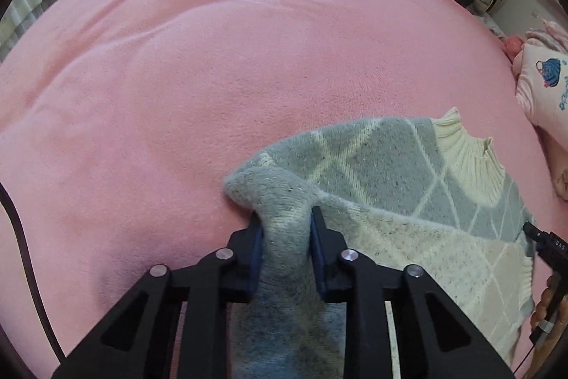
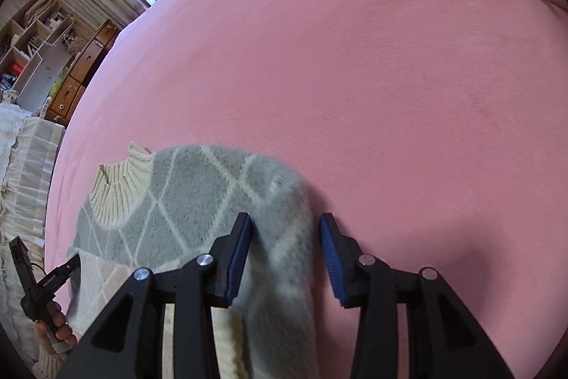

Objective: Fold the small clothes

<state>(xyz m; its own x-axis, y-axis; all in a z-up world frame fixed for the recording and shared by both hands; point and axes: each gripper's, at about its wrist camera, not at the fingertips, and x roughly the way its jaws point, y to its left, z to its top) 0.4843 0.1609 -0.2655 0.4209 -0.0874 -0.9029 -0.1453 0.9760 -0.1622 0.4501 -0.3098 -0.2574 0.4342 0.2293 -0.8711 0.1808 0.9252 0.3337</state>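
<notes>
Here, fuzzy grey-and-cream diamond-knit sweater (image 1: 372, 173) on plush pink blanket (image 1: 213, 59).

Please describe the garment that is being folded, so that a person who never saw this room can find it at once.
A pink blanket covers the whole bed, and near its front edge lies a small knitted sweater. It is fuzzy grey and cream with a diamond pattern and a ribbed cream collar. The pale pink garment at the bed's side has a blue printed picture instead, so the two are easy to tell apart.
</notes>
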